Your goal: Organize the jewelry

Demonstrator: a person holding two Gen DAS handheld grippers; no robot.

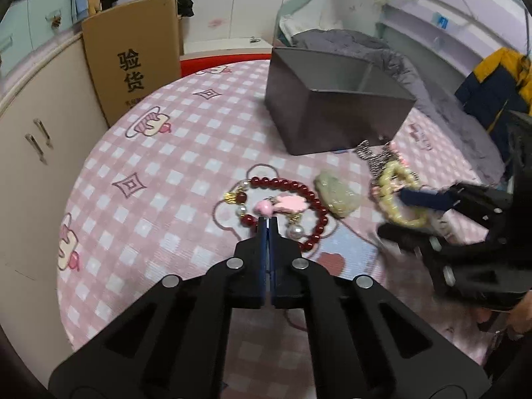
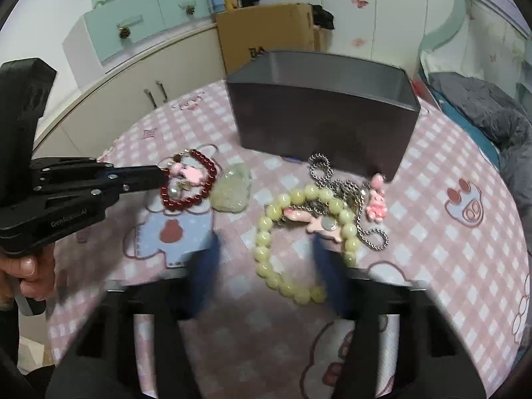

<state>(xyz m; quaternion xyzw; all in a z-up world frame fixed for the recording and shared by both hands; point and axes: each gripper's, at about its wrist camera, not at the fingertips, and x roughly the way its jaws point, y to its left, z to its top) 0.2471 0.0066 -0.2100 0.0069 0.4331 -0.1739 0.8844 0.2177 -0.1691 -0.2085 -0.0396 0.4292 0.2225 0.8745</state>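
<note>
The jewelry lies in a loose group on the pink checked surface (image 1: 166,183), just in front of an open dark grey box (image 1: 332,113). A red bead bracelet (image 1: 312,196) with pearls and a pink charm sits on the left of the group. The left hand-held gripper (image 1: 267,221) has its fingers pressed together, with their tips at the near edge of that bracelet, right by the pink charm. It is not clear whether they have caught a bead or the cord.

Just beside the red bracelet lies a pale green stone pendant (image 1: 337,196). Further right is a yellow-green bead bracelet (image 2: 266,222), which overlaps a silver chain (image 2: 319,166) and a small pink figure charm (image 2: 375,199) close to the box's corner. The right hand-held gripper (image 2: 266,249) is blurred; its blue fingers stand spread, one on each side of the near part of the yellow-green bracelet.

A person's hand (image 2: 30,272) grips the left tool's handle. A cardboard box (image 1: 133,60) leans behind the surface, next to cream cabinets.
</note>
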